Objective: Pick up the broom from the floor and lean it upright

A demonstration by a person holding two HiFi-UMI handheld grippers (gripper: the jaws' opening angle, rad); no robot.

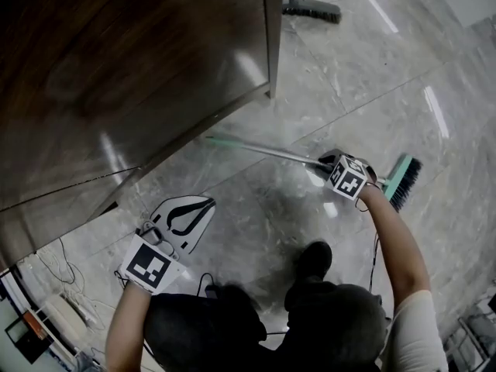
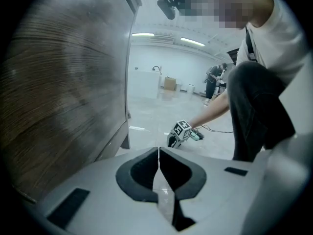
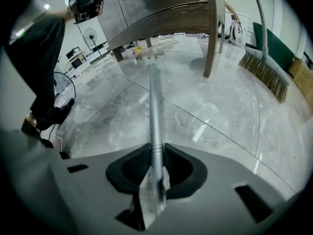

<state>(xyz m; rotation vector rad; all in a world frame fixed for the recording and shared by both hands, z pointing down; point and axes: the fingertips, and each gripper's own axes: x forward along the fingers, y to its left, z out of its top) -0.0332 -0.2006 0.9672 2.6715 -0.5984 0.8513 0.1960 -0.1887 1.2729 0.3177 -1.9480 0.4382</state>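
Note:
The broom lies flat on the grey marble floor. Its silver handle (image 1: 267, 152) ends in a green tip (image 1: 211, 139) near the table, and its green head (image 1: 404, 180) has black bristles to the right. My right gripper (image 1: 333, 166) points steeply down at the handle's end next to the head. In the right gripper view the handle (image 3: 152, 102) runs straight out from between the jaws, and the right gripper (image 3: 156, 150) is shut on it. My left gripper (image 1: 206, 203) hangs over bare floor left of the broom. Its jaws meet in the left gripper view, left gripper (image 2: 158, 154) with nothing between them.
A dark wooden table (image 1: 116, 68) fills the upper left, its leg (image 3: 211, 33) standing near the handle's tip. A second broom (image 1: 311, 8) stands beyond the table, its bristles (image 3: 266, 76) on the floor. Cables (image 1: 66, 273) lie at the lower left. The person's shoe (image 1: 314, 258) is below the handle.

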